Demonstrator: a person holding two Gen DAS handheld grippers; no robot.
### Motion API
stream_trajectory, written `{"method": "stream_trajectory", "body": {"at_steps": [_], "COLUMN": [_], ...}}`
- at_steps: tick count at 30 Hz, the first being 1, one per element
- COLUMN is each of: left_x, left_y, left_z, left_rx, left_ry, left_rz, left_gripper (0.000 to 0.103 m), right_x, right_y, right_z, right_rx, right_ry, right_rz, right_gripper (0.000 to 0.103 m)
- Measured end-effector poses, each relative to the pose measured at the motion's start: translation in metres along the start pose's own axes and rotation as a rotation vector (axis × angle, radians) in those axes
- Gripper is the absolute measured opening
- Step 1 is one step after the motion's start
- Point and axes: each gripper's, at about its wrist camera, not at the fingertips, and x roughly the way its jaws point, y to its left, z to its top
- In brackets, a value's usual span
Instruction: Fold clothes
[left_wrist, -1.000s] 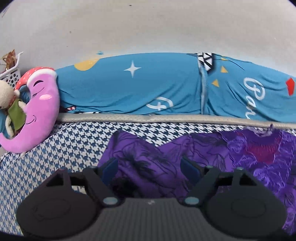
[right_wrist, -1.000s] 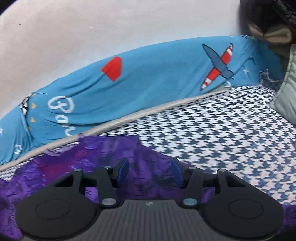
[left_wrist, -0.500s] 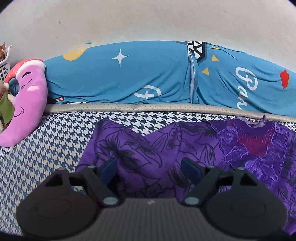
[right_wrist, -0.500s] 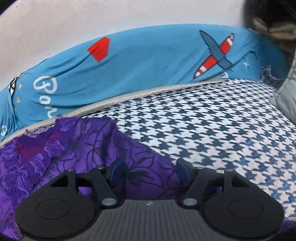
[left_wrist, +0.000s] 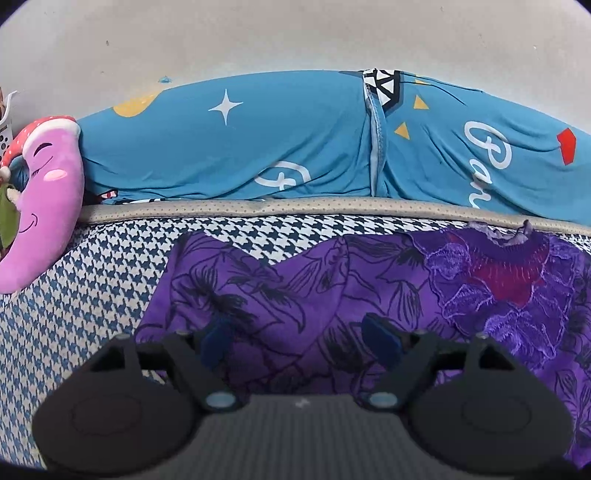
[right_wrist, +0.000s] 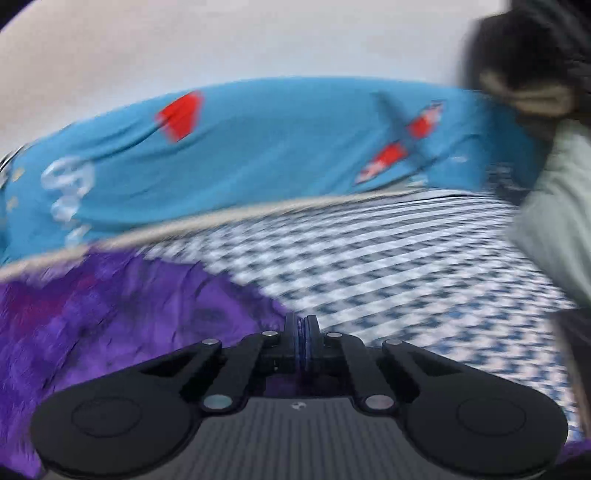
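Flat on houndstooth bedding (left_wrist: 92, 280), purple leaf-print garment (left_wrist: 288, 295) with lace collar; left jaws apart, right jaws together at its edge.

Both cameras sit just behind their own fingers and look forward along them, low over a houndstooth bed cover (left_wrist: 92, 280) toward a blue printed bedding roll (left_wrist: 258, 147) against a pale wall.

The left wrist view faces the roll squarely; the purple garment (left_wrist: 295, 288) lies close, between and ahead of its wide-apart jaws, and a pink moon plush (left_wrist: 48, 199) sits far left of them.

The right wrist view, motion-blurred, is angled rightward: the garment spreads left of its closed jaws, bare cover ahead and right.

Both views share the garment, the cover, the bed's beige edge band and the roll's white lettering and red patch.
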Motion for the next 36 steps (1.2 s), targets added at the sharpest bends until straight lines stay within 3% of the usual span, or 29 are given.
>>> {"method": "stream_trajectory", "body": {"at_steps": [2,5,6,8,14,17,21,25,30,34,36], "left_x": [0.001,0.002,0.002,0.002,0.002,0.001,-0.001,-0.004,-0.005,-0.005,-0.005], "left_y": [0.001,0.001,0.001,0.001,0.006,0.007,0.006,0.006,0.002,-0.001,-0.002], "left_z": [0.0,0.0,0.0,0.0,0.002,0.002,0.001,0.0,-0.002,-0.003,-0.004], "left_rx": [-0.002,0.004,0.006,0.005,-0.014,-0.02,-0.009,0.0,0.019,0.03,0.033], "left_ry": [0.005,0.015,0.018,0.021,0.02,0.018,0.013,0.006,0.007,0.008,0.009], "left_rz": [0.003,0.009,0.011,0.011,0.014,0.014,0.013,0.013,0.014,0.013,0.011], "left_gripper": [0.079,0.079,0.079,0.08,0.08,0.08,0.08,0.08,0.08,0.08,0.08], "right_x": [-0.004,-0.001,0.0,-0.001,-0.007,-0.007,-0.01,-0.012,-0.017,-0.017,-0.017], "right_y": [-0.009,-0.019,-0.026,-0.04,-0.036,-0.04,-0.052,-0.059,-0.06,-0.059,-0.057], "right_z": [0.004,0.004,0.004,0.004,0.007,0.007,0.003,0.0,-0.009,-0.017,-0.019], "right_rx": [0.057,0.087,0.141,0.253,0.241,0.237,0.229,0.165,0.034,-0.025,-0.046], "right_ry": [-0.012,0.007,0.029,0.046,0.046,0.065,0.096,0.131,0.163,0.187,0.186], "right_rz": [-0.059,-0.215,-0.213,-0.127,0.03,0.068,0.128,0.169,0.114,0.128,0.11], "right_gripper": [0.001,0.002,0.002,0.002,0.003,0.012,0.038,0.054,0.063,0.061,0.038]}}
